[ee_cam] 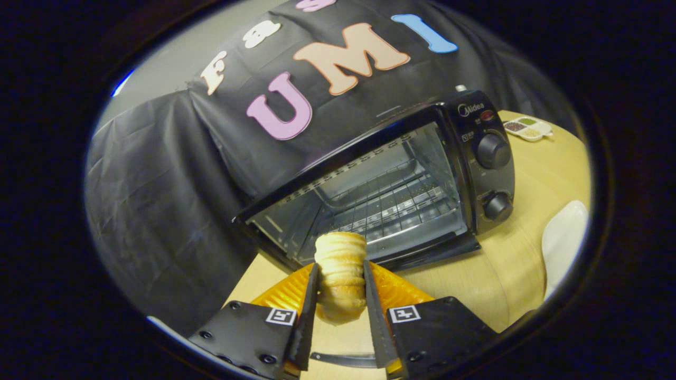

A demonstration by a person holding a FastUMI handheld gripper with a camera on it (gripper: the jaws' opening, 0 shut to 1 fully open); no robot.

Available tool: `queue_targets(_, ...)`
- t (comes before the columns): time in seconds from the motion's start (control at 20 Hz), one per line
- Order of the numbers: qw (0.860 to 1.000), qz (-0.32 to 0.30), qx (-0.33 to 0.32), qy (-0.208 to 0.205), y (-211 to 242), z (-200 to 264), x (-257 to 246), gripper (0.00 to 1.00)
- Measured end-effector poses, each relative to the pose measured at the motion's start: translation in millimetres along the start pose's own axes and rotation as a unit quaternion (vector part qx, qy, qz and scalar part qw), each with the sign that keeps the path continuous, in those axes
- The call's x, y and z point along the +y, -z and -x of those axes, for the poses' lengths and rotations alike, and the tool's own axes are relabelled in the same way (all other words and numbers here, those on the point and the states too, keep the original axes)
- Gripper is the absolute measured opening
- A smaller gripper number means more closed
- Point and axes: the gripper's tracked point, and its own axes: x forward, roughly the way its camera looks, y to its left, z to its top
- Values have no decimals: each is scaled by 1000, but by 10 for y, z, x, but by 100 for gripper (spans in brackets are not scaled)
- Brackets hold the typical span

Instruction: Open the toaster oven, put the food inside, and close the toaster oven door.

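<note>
Step in hand looks like the 2nd one, carrying the food in: the toaster oven (401, 179) already stands w/ its door (422, 253) dropped flat at the front, cavity open, wire rack (391, 203) bare inside. The tongs (340, 295) are pinching the pastry (341, 274), a pale ribbed horn-shaped roll; both fingers press on its sides, one per flank, so the grip reads firm. Pastry sits between the fingers, raised above the table (507, 274), just short of the oven mouth and roughly centred on it; not yet past the door lip as far as I can judge. Its long axis runs along the fingers, i.e. fwd toward the cavity, w/ the wider rounded end leading and the narrower end back toward the tongs' base. An orange ridged thing (393, 287) lies under/behind the fingers, prob. a tray or wrapper, can't tell which. Next move, in my est.: push straight fwd over the lowered door, keep the roll above the rack bars, then lower and let go well inside so the door can swing up w/o catching it. Oven sits skewed vs. the approach line, so some yaw correction is likely needed. Knobs (494, 151) are on the right side panel, off the path. A white dish (565, 237) and small seasoning tray (528, 128) lie well apart, to the right.
</note>
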Motion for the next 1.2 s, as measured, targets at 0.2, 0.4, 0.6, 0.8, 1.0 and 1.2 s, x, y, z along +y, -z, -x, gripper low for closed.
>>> queue_targets(0.2,996,-72,-36,32,-212,-284,-38,49)
queue_targets(0.4,983,-149,-93,59,-497,-421,-126,49)
queue_targets(0.6,973,-188,-112,70,-576,-523,-168,49)
queue_targets(0.8,975,-172,-119,72,-608,-558,-171,49)
queue_targets(1.0,980,-156,-104,61,-564,-575,-143,66)
queue_targets(1.2,985,-125,-111,54,-562,-551,-155,88)
